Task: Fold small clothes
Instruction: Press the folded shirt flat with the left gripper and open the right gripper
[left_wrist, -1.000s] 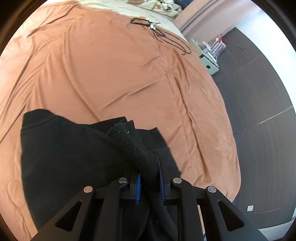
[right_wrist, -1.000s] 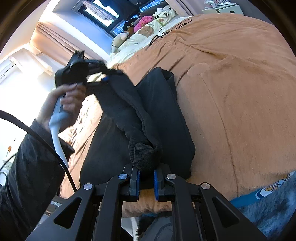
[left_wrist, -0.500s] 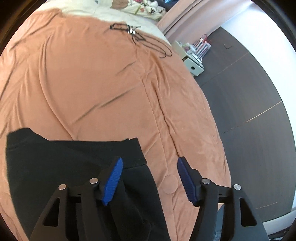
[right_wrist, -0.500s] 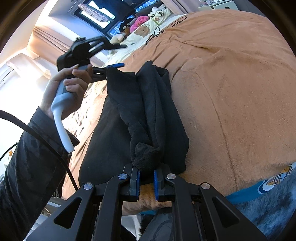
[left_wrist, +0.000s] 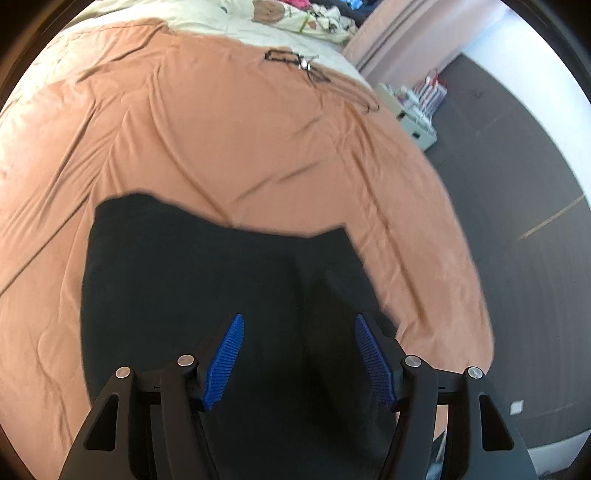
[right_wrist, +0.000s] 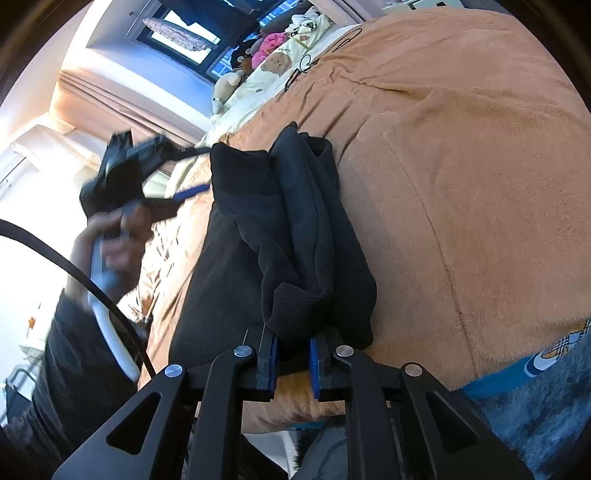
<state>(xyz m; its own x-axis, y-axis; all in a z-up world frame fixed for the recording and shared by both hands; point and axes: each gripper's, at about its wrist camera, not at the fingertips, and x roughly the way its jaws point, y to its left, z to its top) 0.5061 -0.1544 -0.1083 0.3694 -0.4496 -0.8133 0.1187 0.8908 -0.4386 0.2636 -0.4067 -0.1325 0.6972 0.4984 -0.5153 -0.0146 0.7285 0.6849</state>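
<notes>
A black garment lies on the orange bedspread, with a sleeve folded along its right side. My left gripper is open and empty, hovering above the garment. It also shows blurred in the right wrist view, held by a hand. In the right wrist view the garment lies folded lengthwise in a thick band. My right gripper is shut on the ribbed cuff of the sleeve at the near end, close to the bed's edge.
Black hangers or cords lie on the far part of the bedspread. A cream quilt with soft toys is at the head of the bed. A white cabinet stands on the dark floor beyond the bed's right edge.
My left gripper let go of the sleeve, opened wide and pulled back above the garment. The sleeve now lies on the garment. My right gripper stays shut on the cuff.
</notes>
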